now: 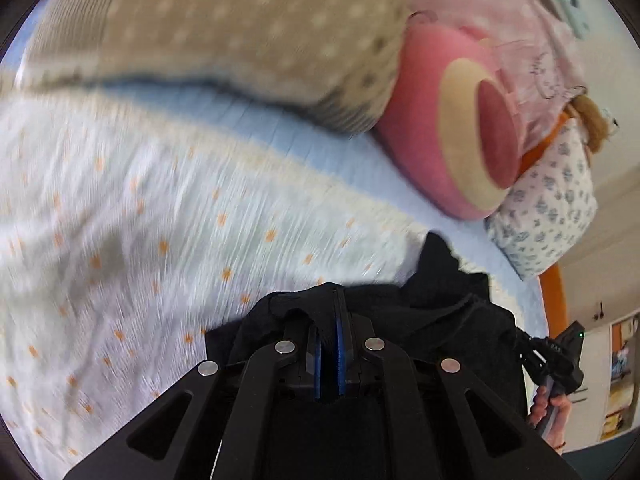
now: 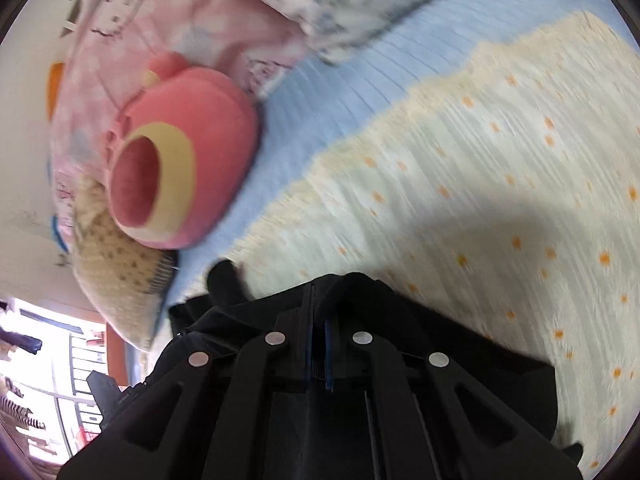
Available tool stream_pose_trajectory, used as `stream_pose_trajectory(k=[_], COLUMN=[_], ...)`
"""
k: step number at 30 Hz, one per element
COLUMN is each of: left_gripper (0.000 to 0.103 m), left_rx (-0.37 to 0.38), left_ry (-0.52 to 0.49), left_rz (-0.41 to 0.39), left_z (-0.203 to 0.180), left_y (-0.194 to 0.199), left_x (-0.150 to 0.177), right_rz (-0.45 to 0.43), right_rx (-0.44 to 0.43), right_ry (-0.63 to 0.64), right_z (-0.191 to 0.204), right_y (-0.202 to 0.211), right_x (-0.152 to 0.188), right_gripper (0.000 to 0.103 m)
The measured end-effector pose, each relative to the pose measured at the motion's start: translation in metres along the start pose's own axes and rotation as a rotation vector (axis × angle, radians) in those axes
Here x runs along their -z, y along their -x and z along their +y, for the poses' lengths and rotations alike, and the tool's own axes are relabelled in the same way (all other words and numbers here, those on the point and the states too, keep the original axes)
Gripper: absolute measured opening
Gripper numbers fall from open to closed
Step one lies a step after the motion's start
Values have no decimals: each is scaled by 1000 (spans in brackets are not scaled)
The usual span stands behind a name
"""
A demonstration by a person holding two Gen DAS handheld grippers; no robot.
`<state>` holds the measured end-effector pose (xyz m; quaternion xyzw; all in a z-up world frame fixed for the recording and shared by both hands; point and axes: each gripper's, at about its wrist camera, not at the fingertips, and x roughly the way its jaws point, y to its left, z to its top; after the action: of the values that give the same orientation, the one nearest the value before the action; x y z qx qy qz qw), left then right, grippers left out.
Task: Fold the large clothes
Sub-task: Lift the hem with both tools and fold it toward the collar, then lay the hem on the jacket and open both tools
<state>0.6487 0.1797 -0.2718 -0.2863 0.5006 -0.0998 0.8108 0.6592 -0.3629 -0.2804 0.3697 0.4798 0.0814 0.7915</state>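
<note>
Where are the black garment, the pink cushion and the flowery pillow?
black garment (image 1: 452,304), left wrist view, bunched fabric.
pink cushion (image 2: 200,136), right wrist view, its side.
flowery pillow (image 1: 548,212), left wrist view, its face.

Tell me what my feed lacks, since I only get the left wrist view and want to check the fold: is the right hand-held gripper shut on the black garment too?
Observer: Yes. The right hand-held gripper is shut, with the black garment bunched around its fingers.
Operator: What lies beyond that gripper?
Observer: The cream blanket with orange dots, spread over the blue sheet.
Operator: Anything on its far side that I miss?
Observer: A bright window at the lower left of the right wrist view, with striped cloth hanging there.
</note>
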Motion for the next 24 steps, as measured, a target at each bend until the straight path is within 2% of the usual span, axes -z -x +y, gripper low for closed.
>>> stream_pose_trajectory(k=[4,6,9,12,15,16,17,19,20,22,24], left_gripper=[10,10,10,12,14,18,32,55,66,77,77], left_rx=[-23,-44,-33,-57,-73,-62,-45,-48,-52,-93,-87], left_ry=[36,58,105,97,92,110,131,145,137,120,154], left_rz=[-2,8,2,-14,-12,-10,-12,-52,-72,-114,-145], left_z=[0,5,15,12,3,3,4,5,5,4,7], left_y=[-9,-22,-35,-35,-29,-25,-21,-7,2,22,47], left_x=[-8,-5,1,3,1,0,-1,-3,-4,-8,-12], right_rz=[-21,-27,-35,-28,-2,16,44,57,44,7,-44], right_rx=[38,48,55,67,83,82,67,-11,-31,-20,-18], right_ry=[16,-7,-19,-5,1,0,-5,-13,-5,14,-18], right_z=[9,3,-8,-5,0,1,2,3,6,10,8], right_y=[-13,-23,-35,-37,-35,-33,-30,-18,-5,18,43], right_x=[-5,-3,1,0,-3,-4,-6,-8,-10,-15,-19], right_gripper=[4,5,5,5,11,23,35,93,100,98,99])
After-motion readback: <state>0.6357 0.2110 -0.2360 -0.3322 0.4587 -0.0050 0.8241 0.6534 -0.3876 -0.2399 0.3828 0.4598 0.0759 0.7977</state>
